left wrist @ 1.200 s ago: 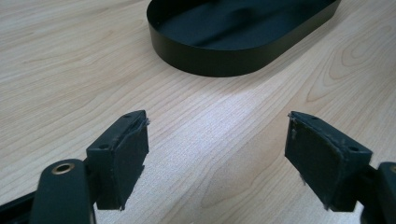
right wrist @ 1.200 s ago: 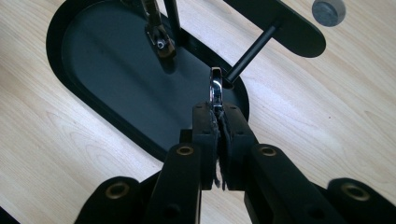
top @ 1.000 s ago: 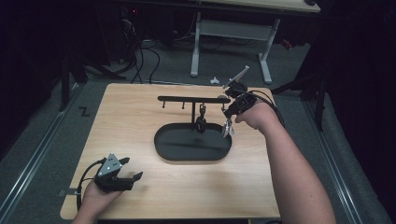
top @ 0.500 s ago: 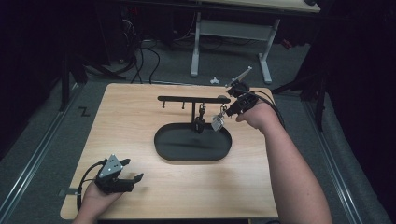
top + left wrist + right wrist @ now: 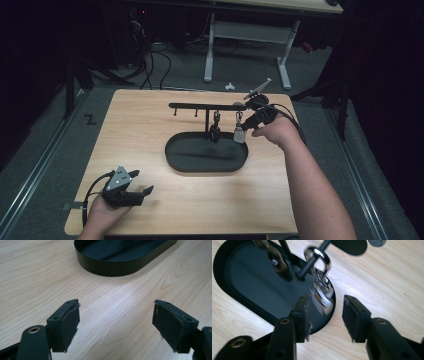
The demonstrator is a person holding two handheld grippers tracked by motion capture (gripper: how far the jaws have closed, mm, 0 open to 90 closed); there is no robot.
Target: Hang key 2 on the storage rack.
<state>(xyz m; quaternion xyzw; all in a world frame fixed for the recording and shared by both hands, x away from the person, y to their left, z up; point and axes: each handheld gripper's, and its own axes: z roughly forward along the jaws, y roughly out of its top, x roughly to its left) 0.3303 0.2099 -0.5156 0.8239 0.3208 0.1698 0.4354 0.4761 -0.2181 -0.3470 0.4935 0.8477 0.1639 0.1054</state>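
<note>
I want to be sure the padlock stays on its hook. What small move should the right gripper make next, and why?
Probably draw the right gripper straight back. Its jaws have just been opening, and the padlock hangs by its shackle from a hook on the rack, swinging, its pads not pressing it. Backing off straight avoids knocking it.

Near table edge: bare pale wooden tabletop [image 5: 200,200] lies open between the left gripper [image 5: 137,182] and the black oval metal tray [image 5: 175,155].
Left of tray: wide bare wood.
Over tray: the black bar rack [image 5: 200,105] and its post block passage.
Right end: the hanging silver padlock [image 5: 322,293] stands just before the right gripper [image 5: 325,317], unpressed.
</note>
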